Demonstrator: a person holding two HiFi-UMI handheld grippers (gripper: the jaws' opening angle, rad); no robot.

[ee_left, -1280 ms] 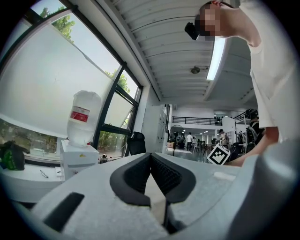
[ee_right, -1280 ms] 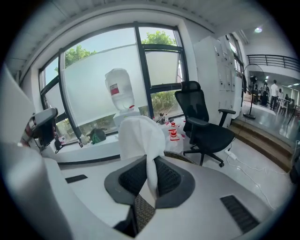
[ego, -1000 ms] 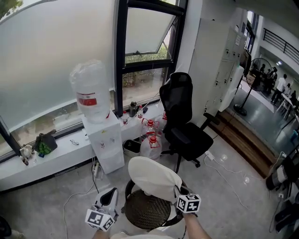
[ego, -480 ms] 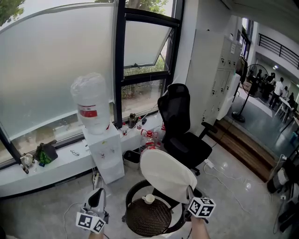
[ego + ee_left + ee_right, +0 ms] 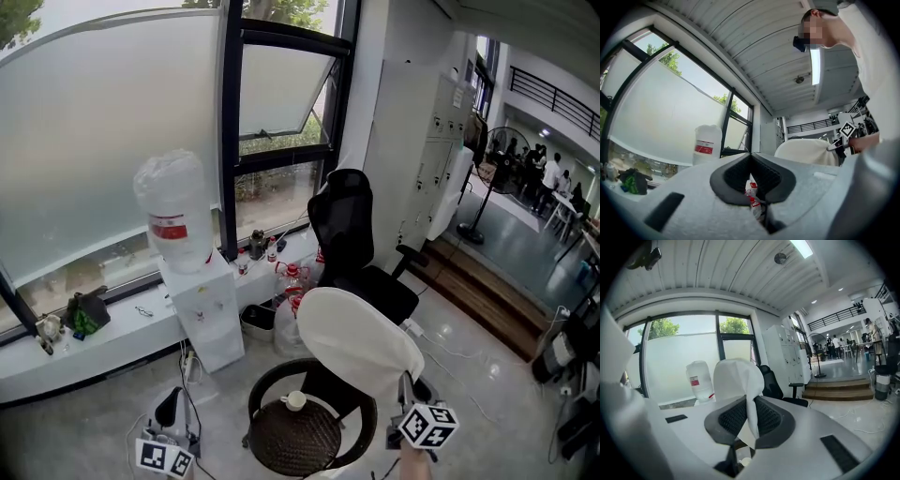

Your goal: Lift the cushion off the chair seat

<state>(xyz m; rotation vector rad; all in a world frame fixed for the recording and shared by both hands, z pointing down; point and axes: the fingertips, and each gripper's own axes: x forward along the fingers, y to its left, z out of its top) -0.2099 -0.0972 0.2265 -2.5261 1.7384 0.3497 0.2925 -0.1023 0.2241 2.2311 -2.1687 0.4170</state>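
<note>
Right gripper (image 5: 751, 419) at lower right of head view, jaws clamped tight on edge of white round fabric cushion (image 5: 361, 347), fold of cloth pinched between pads. Cushion up in air, tilted, centre of frame, off round dark wicker chair seat (image 5: 295, 439) at bottom centre. Small white cup-like object (image 5: 293, 400) on seat. Left gripper (image 5: 171, 408) at lower left, jaws closed together, nothing in them, well apart from cushion. White water dispenser (image 5: 199, 300) left of centre. Black office chair (image 5: 349, 234) behind cushion.
</note>
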